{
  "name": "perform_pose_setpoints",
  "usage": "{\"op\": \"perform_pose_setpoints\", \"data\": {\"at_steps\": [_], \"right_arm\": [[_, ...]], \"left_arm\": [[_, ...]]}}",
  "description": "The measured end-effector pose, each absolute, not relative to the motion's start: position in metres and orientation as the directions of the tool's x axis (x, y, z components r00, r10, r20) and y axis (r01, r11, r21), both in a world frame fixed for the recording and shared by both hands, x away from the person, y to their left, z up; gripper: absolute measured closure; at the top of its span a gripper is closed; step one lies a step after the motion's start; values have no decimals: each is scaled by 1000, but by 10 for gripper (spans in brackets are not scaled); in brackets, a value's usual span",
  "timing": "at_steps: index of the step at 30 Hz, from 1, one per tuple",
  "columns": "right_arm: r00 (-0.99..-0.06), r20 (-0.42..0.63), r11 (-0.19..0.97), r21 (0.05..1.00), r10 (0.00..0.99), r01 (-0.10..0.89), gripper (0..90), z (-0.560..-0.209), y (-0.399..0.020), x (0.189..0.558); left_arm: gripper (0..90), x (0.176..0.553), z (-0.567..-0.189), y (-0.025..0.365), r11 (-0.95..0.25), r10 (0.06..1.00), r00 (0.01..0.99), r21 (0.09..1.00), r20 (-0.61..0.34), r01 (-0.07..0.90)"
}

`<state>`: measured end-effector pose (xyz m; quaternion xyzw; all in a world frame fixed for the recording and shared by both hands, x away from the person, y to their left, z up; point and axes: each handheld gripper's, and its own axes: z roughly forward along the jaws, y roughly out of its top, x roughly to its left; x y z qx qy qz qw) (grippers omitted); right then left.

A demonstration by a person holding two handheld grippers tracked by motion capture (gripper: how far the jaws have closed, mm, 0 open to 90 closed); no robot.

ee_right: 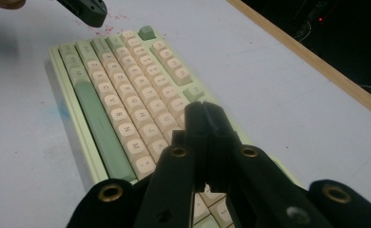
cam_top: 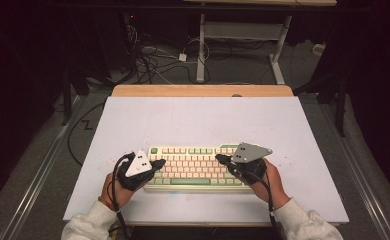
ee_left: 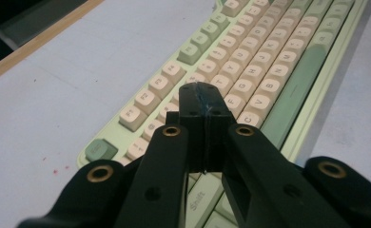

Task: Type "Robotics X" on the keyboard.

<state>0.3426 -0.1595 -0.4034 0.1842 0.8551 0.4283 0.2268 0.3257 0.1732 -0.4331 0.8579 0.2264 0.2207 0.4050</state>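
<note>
Keyboard (cam_top: pixel 193 167): pale green case, cream letter keys, darker green space bar (cam_top: pixel 190 181) and a green key at its far left corner. It lies flat on the white board (cam_top: pixel 198 120), near the person's edge and roughly midway across, long side parallel to that edge.

White board: covers most of a wooden table (cam_top: pixel 203 90), whose bare wood shows as a strip along the far edge. Faint reddish specks (cam_top: pixel 114 161) mark the board to the left of the keyboard.

Left gripper (cam_top: pixel 159 163): black, grey three-cornered plate on top, held in the person's left hand (cam_top: pixel 114 189) at the keyboard's left end, pointing inward across the keys. Its jaws are pressed together with nothing between them; in the left gripper view the joined tips (ee_left: pixel 203 97) hang over the letter rows. Whether they touch a key cannot be told.

Right gripper (cam_top: pixel 219 158): black, same grey plate, held in the right hand (cam_top: pixel 269 181) at the keyboard's right end, pointing inward toward the other gripper. Jaws likewise closed on nothing; in the right gripper view the joined tips (ee_right: pixel 203 114) sit above the right-hand keys, contact not clear.

Cables (cam_top: pixel 115 200): one trails from each gripper back toward the person's light sleeves (cam_top: pixel 303 222).

Floor beyond the table: grey, with loose wires (cam_top: pixel 153 57) and a white desk frame (cam_top: pixel 243 32)
</note>
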Motion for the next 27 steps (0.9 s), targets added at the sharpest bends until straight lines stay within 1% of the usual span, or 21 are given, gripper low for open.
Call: {"op": "perform_pose_setpoints", "data": {"at_steps": [18,27], "right_arm": [[-812,-239,553,825,532,120,900,-403,-177,334],[-815,-241,560,820,528,121,900,-406,-180,332]], "left_arm": [[878,334,-431,157,-577,549,813,791,192,203],[878,340,-430,148,-585,539,820,786,193,200]]}}
